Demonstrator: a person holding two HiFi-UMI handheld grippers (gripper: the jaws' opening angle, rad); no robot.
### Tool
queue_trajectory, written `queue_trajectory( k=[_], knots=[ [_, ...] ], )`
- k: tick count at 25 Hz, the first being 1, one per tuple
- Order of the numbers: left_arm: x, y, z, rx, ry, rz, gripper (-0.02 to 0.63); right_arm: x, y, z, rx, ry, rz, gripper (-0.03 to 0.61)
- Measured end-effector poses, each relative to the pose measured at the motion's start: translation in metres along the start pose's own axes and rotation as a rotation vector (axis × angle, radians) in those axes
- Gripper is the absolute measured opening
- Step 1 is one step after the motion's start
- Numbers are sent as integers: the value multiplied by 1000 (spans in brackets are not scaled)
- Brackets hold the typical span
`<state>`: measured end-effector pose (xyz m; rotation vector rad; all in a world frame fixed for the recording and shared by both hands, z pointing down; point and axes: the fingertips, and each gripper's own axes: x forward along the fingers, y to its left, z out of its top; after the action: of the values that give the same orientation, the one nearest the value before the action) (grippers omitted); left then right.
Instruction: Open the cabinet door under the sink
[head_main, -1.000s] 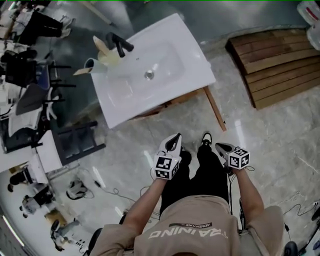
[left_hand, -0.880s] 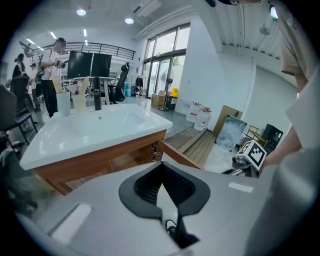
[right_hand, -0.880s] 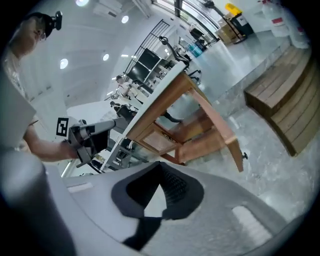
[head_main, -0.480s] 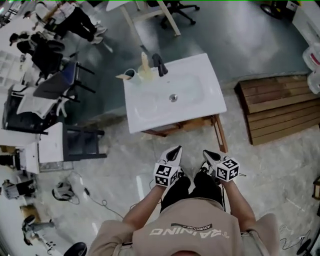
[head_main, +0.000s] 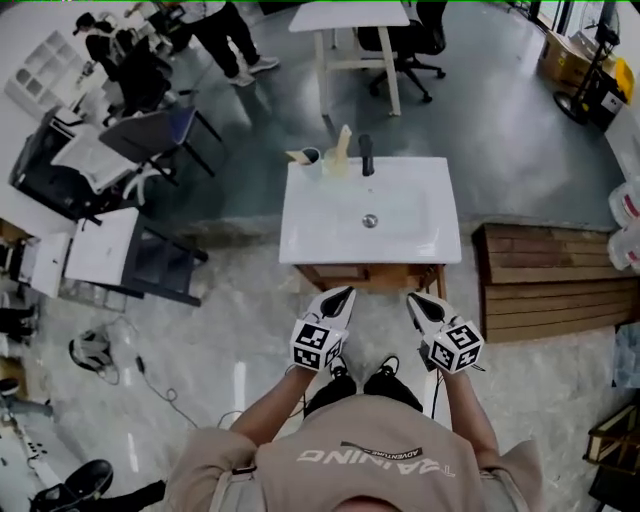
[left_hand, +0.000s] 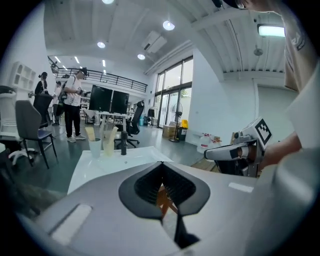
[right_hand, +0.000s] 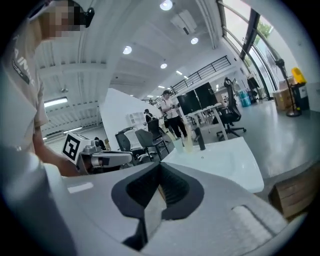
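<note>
Cup: one white cup (head_main: 309, 156) stands at the back left corner of the sink (head_main: 420, 238). A pale flat piece sticks out of it (what it is, I cannot tell).
Container: one tall pale-yellow container (head_main: 341, 150) is just beside the cup, between it and the black faucet (head_main: 365, 154). Its content I cannot see.
Cabinet: the wooden cabinet (head_main: 365, 274) is directly under the sink. From above only the top edge of its front shows, so the door is hardly to be made out.
Left claw (head_main: 347, 291): clenched, with nothing between the jaws. It is in the air in front of the cabinet, near it but apart.
Right claw (head_main: 410, 297): also clenched and empty, beside the left one, pointing at the same front.
Count: two claws, one sink, one faucet, one cup, one cabinet.
</note>
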<state>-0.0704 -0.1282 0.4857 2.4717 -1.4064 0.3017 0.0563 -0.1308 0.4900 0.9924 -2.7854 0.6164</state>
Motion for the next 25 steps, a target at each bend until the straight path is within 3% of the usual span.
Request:
queue_trajectory(
  k=[4, 9, 18, 25],
  knots=[
    [-18, 15, 34, -21, -84, 41, 18, 6, 19, 38, -82, -40, -7, 2],
    [-32, 19, 74, 19, -174, 44, 18, 10, 34, 74, -167, -63, -23, 2],
    [-52, 7, 128, 101, -249, -1, 18, -21, 56, 133, -300, -159, -120, 2],
    [-70, 8, 181, 150, -371, -26, 18, -30, 65, 163, -360, -233, -186, 2]
  ],
)
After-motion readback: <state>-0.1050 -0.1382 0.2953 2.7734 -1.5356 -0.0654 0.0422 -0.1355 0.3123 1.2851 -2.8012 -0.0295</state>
